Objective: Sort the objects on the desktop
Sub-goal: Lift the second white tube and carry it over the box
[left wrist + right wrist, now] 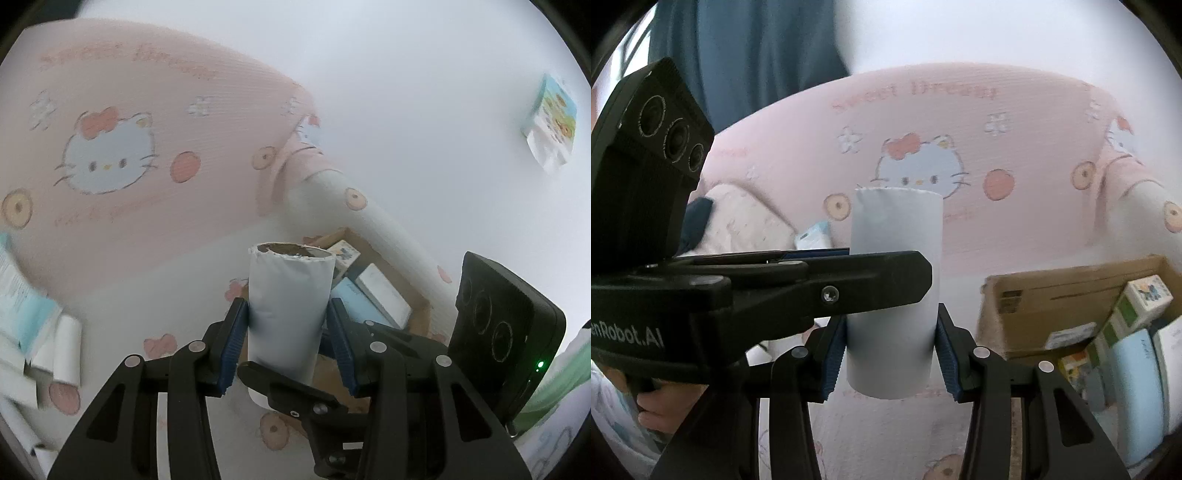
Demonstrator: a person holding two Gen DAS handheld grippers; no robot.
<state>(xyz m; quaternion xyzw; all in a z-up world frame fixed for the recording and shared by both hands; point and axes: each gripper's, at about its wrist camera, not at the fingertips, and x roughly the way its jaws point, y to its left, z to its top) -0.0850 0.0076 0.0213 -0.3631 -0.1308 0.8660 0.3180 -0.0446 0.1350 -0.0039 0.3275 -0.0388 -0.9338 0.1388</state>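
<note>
Gripping one white paper roll [286,314] from two sides, both tools held it upright at the centre of each frame. The left tool [286,345] pressed its blue pads [232,347] against the roll's lower half; in the right wrist view the right tool [891,354] clamped the same roll [895,258] near its bottom, while the left tool's black finger [849,284] crossed in front from the left. Behind the roll lay a pink cartoon-cat bed cover [129,147]. An open cardboard box [1071,291] holding small cartons [1145,295] sat at the right of the right wrist view. Other white rolls [59,347] lay at the lower left of the left wrist view.
</note>
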